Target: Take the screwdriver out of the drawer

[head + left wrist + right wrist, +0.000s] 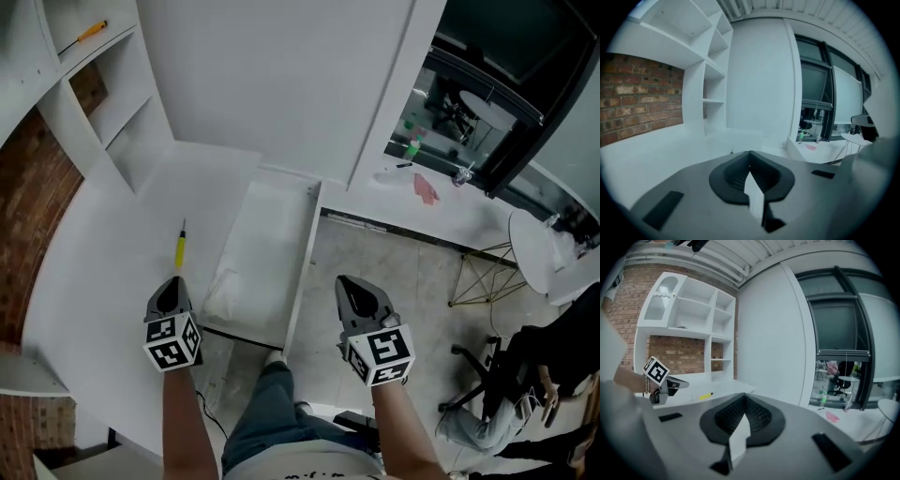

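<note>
A yellow-handled screwdriver (180,247) lies on the white desk (103,272), just left of the open white drawer (303,277); it also shows as a yellow streak (706,395) in the right gripper view. My left gripper (173,283) hovers over the desk right behind the screwdriver's handle, jaws shut with nothing between them (750,155). My right gripper (350,286) hangs over the floor to the right of the drawer, shut and empty (744,397). The drawer's inside looks bare.
White shelving (112,103) stands at the far left against a brick wall, with an orange-handled tool (91,33) on an upper shelf. The person's leg (267,412) is below the drawer. A chair (497,375) and a round white table (539,253) stand right.
</note>
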The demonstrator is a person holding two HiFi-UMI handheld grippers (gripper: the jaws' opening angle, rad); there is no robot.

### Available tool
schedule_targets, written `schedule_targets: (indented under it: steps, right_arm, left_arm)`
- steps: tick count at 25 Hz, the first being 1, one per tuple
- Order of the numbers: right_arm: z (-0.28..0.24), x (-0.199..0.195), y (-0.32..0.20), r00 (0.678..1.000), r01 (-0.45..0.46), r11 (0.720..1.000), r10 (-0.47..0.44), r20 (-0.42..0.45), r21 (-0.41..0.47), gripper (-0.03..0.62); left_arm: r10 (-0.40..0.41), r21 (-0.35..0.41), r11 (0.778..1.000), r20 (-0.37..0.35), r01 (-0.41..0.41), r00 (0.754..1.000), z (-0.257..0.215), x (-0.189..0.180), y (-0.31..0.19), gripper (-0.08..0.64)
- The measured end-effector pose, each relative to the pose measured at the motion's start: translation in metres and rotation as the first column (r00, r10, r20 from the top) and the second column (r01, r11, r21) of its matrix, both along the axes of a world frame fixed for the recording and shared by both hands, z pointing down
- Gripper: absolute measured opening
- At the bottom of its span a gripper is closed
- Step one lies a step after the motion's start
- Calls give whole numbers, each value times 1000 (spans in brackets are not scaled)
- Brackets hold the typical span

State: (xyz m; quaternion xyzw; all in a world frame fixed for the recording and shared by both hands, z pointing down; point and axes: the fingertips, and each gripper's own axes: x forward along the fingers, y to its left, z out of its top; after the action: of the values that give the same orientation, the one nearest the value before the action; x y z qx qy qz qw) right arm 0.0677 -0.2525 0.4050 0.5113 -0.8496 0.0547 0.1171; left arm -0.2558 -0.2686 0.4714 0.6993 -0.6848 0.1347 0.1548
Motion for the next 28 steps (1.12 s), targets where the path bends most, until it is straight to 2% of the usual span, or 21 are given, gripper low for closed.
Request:
schedule_targets:
  steps: [3,6,13,18,28]
  right_arm:
    - [-23,8,38,1000,-2,998,2,5,55,9]
    - [-40,17,76,1000,-13,995,12,11,99,9]
    - [-71,34,147,1000,-9,986,4,30,168,9]
    - [-87,35,174,1000,7,976,-8,6,217,9]
    - [-103,32,191,1000,13,966,-13,-2,258,9]
  left_arm:
    - [49,110,993,10,-50,999,-38,28,35,12]
    - [93,197,975,43,-100,995,-72,56,72,12]
    - [141,341,928,58,-152,988,-132,105,146,12]
    - [178,408,892,80,-195,981,-155,129,172,12]
    - [230,462,842,159,-278,960,-180,153,189,12]
